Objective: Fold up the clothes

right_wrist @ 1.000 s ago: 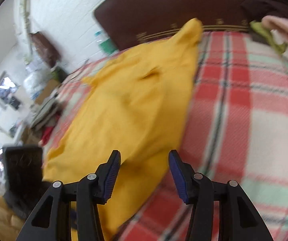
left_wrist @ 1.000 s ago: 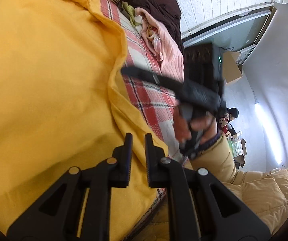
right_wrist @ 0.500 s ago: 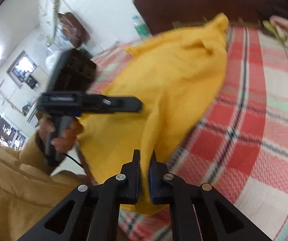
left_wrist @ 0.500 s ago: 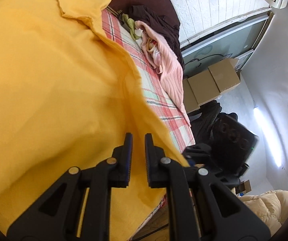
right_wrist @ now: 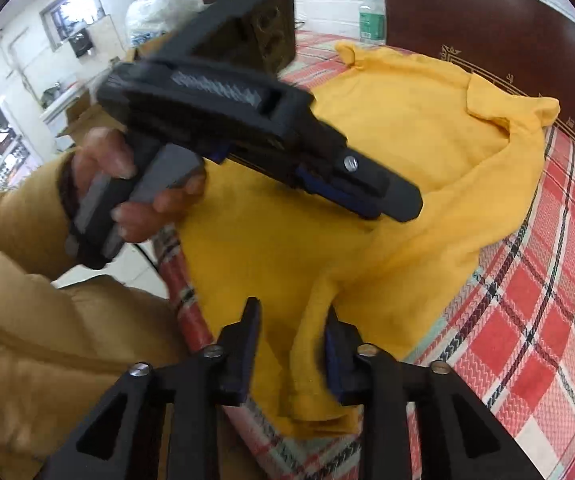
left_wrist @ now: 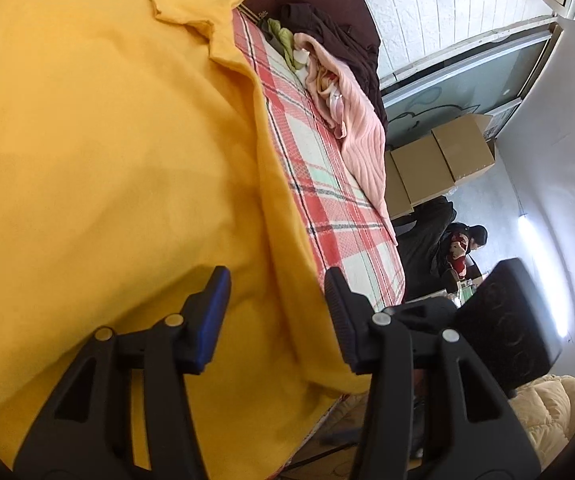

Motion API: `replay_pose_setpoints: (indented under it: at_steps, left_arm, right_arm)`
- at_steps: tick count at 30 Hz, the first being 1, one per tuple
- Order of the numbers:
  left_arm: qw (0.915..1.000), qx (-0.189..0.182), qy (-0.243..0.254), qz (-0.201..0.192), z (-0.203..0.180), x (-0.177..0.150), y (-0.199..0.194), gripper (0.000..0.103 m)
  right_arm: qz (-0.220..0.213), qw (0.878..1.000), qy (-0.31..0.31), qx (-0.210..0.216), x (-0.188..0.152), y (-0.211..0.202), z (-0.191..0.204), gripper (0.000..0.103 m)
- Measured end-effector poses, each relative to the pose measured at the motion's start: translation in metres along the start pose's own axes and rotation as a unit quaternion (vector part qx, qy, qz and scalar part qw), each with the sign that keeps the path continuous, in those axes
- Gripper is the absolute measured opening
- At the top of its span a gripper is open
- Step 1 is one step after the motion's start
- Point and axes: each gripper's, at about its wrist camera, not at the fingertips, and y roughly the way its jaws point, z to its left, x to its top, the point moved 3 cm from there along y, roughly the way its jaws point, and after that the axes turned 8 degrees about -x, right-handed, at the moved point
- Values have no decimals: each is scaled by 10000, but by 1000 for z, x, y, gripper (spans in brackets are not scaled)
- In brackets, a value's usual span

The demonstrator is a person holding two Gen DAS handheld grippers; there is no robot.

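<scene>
Two tools, the left tool [left_wrist: 277, 316] and right tool [right_wrist: 291, 354], gape wide around the yellow top's [right_wrist: 407, 152] six o'clock edge; it lies rumpled on the bed [right_wrist: 535, 280], folding unfinished.

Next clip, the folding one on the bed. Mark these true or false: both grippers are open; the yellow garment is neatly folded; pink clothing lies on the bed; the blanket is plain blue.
1. Both grippers are open. True: the left gripper and right gripper stand apart.
2. The yellow garment is neatly folded. False: it lies spread and rumpled.
3. Pink clothing lies on the bed. True.
4. The blanket is plain blue. False: red, white and green plaid.
</scene>
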Motion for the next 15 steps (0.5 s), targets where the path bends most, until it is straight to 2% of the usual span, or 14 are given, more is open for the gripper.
replay_pose_setpoints:
  at_steps: [5, 8, 12, 15]
  left_arm:
    - [9996, 42, 175, 230, -8, -2, 13, 53]
    - [9996, -92, 90, 234, -8, 1, 15, 53]
    - [9995, -177, 24, 249, -5, 3, 16, 54]
    - [9993, -107, 114, 340, -8, 1, 18, 54]
  right_arm:
    - [-256, 9984, 126, 483, 12, -32, -22, 45]
    - [-489, 9949, 258, 844, 22, -43, -39, 45]
    - [-384, 9918, 552, 1090, 14, -35, -33, 45]
    - [-291, 9885, 778, 1265, 7, -28, -27, 47]
